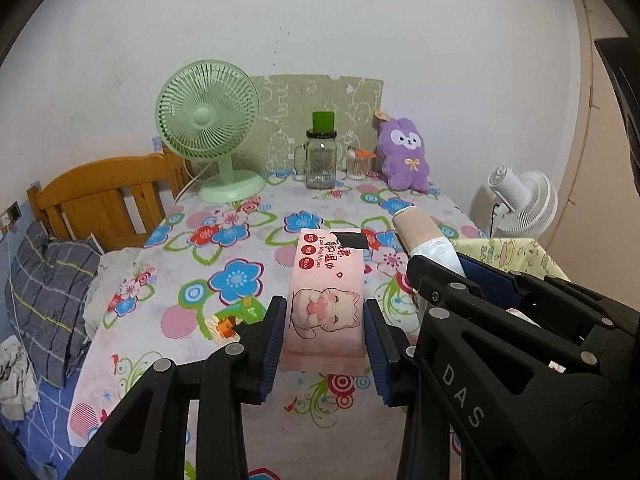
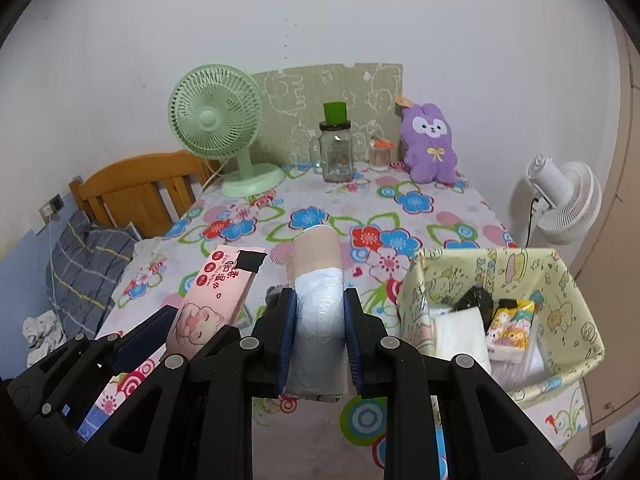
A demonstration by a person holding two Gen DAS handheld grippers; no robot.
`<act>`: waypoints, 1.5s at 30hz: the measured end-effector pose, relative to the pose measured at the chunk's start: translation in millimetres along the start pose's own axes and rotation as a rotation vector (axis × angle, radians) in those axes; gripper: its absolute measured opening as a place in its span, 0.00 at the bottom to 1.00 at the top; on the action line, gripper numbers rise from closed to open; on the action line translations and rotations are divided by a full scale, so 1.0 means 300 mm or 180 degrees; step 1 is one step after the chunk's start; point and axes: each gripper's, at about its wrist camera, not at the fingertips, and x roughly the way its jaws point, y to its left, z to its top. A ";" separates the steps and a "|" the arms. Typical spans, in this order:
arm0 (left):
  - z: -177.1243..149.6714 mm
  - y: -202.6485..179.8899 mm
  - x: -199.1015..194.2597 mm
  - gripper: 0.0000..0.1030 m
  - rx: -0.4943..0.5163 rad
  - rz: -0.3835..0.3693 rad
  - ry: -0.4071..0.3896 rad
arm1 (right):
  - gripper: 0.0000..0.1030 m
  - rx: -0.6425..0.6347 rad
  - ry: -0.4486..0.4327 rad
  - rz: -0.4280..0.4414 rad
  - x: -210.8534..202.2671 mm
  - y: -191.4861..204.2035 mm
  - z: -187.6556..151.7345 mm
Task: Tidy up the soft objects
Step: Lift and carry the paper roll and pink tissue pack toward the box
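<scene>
Two grippers (image 1: 325, 334) (image 2: 318, 332) hold one wipes pack (image 1: 326, 280), one roll (image 2: 318, 276).

Both wrist cams sit close above the near edge of the floral surface (image 1: 224, 240), angled down toward the far wall. Left cam sits left of right. Shared: green fan (image 1: 208, 120), purple plush (image 2: 430, 144), each other's tool.

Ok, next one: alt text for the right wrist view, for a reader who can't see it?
The right gripper clamps a white and beige roll above a flowered tablecloth. Beside it the left gripper holds a pink wipes pack; a yellow fabric bin sits to the right.
</scene>
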 end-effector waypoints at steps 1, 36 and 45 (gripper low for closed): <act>0.003 -0.003 -0.005 0.38 -0.0002 0.0009 -0.0013 | 0.26 -0.0014 -0.0015 0.0013 -0.003 -0.002 0.007; 0.079 -0.189 0.053 0.38 0.0099 -0.0167 -0.0041 | 0.26 0.0036 -0.0072 -0.0081 -0.017 -0.196 0.073; 0.085 -0.265 0.071 0.38 0.0156 -0.0253 -0.0042 | 0.26 0.0064 -0.0089 -0.0156 -0.029 -0.270 0.070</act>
